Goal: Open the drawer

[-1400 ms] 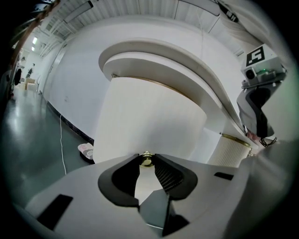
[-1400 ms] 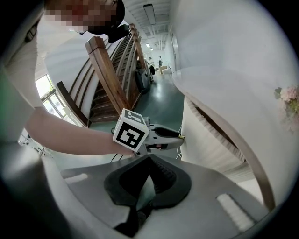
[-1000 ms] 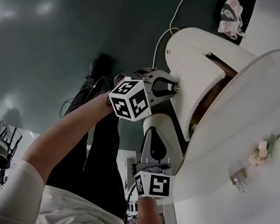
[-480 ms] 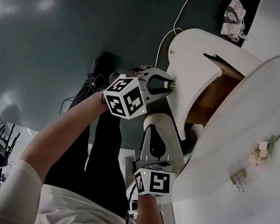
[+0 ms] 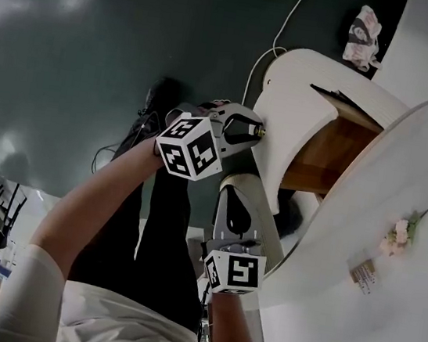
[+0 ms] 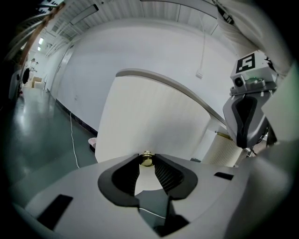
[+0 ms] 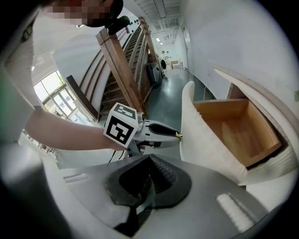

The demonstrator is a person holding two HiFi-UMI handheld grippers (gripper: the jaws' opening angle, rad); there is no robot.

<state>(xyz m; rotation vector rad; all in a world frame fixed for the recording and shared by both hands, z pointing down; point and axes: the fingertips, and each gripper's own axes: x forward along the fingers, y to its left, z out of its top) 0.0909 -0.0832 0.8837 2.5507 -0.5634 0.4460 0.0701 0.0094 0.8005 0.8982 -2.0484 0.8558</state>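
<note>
The drawer's curved, ribbed white front (image 5: 286, 109) stands pulled out from the round white cabinet. Behind it the wooden inside (image 5: 327, 151) shows. My left gripper (image 5: 257, 131) is shut on the small brass knob (image 6: 146, 159) in the front's middle, the knob pinched between the jaw tips. In the right gripper view the open wooden box (image 7: 238, 128) lies to the right of the front (image 7: 205, 140), with the left gripper (image 7: 177, 135) at the knob. My right gripper (image 5: 237, 185) hangs just below the left one, beside the front's lower edge, jaws together and empty (image 7: 148, 179).
The round white tabletop (image 5: 367, 204) overhangs the drawer and carries a small flower sprig (image 5: 400, 230) and a small packet (image 5: 363, 273). A white cable (image 5: 286, 22) and a bundled cloth (image 5: 365, 31) lie on the dark floor. The person's legs stand close to the left.
The drawer has slid further out, with more of its wooden inside showing. My left gripper moved left with the knob in it. The right gripper shifted slightly along with it.
</note>
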